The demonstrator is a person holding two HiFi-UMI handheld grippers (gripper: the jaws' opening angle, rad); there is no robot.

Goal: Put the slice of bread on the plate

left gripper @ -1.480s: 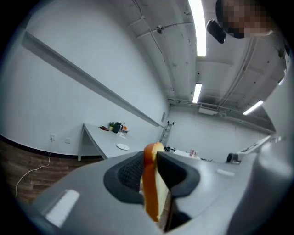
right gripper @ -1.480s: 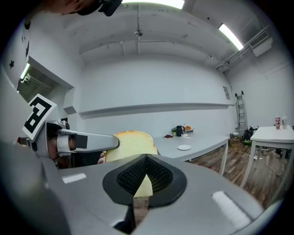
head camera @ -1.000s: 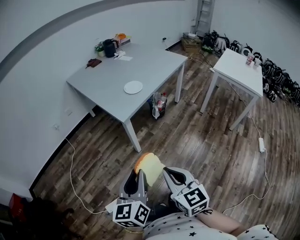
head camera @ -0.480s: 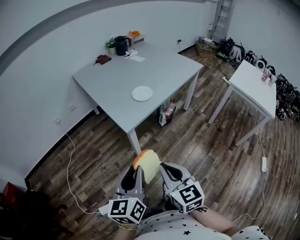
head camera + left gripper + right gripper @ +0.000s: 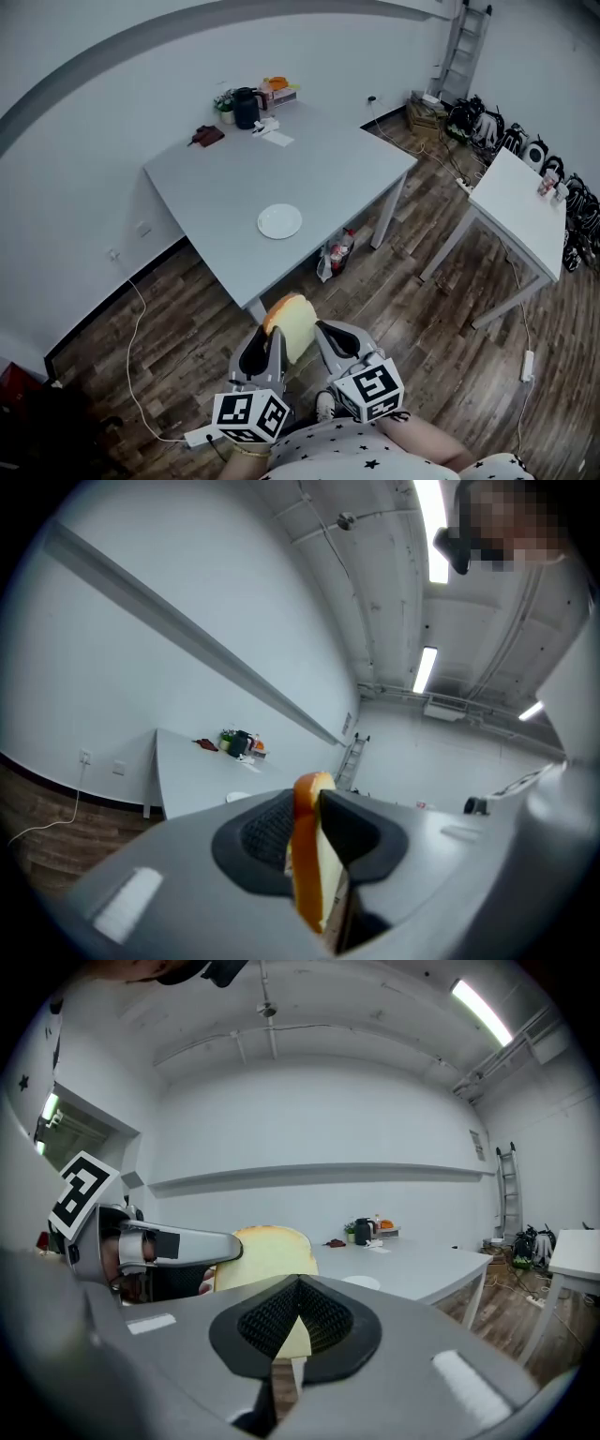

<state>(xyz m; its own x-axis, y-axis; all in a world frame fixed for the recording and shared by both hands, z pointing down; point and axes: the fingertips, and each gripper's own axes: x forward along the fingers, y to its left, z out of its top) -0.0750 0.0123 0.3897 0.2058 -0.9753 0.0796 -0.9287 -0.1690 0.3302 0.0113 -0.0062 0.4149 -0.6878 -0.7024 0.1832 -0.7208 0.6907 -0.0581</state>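
Note:
A slice of bread point(image 5: 291, 323) with an orange-brown crust stands on edge between the jaws of my left gripper point(image 5: 274, 332), which is shut on it. In the left gripper view the bread point(image 5: 307, 874) is pinched between the two pads of that gripper point(image 5: 311, 803). My right gripper point(image 5: 325, 330) hangs just right of the bread; its pads point(image 5: 272, 1321) meet at the tips with nothing between them, and the bread point(image 5: 267, 1246) shows behind them. The white plate point(image 5: 279, 221) lies bare on the grey table point(image 5: 319, 169) ahead, near its front edge.
At the table's far end stand a dark kettle point(image 5: 246, 107), small items and papers point(image 5: 277, 138). A bag point(image 5: 337, 253) sits under the table. A white table point(image 5: 525, 202) stands to the right, with bags point(image 5: 487, 127) along the wall. Cables cross the wooden floor point(image 5: 441, 319).
Both grippers have travelled forward over the floor with the bread held. The grey table and plate now sit nearer and more central in the head view.

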